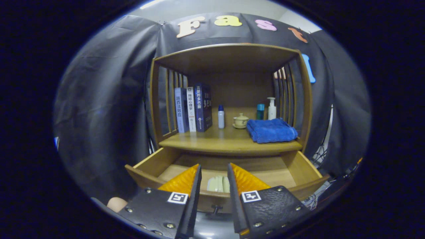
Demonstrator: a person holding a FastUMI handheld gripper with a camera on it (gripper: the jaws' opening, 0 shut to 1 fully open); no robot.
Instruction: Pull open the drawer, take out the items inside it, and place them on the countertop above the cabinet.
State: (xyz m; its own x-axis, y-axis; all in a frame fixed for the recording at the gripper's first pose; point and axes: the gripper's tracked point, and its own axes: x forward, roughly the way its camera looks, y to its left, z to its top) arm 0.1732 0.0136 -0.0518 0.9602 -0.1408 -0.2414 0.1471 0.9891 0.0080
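The wooden drawer point(298, 167) under the cabinet shelf stands pulled out toward me. Inside it, near the front wall, lies a pale greenish item point(218, 183) with ribbed sides, seen between my fingers and just beyond their tips. My gripper point(214, 169) hovers above the drawer's front edge, open, with nothing between its fingers. The drawer's small knob point(216, 209) shows below, between the finger bases. The countertop point(229, 139) above the drawer is a wooden shelf surface.
On the countertop stand three books point(193, 109) at the left, a small white bottle point(221, 117), a lidded cup on a saucer point(240, 120), a folded blue towel point(271, 130), a teal bottle point(260, 111) and a pump bottle point(272, 108). Slatted sides enclose the shelf.
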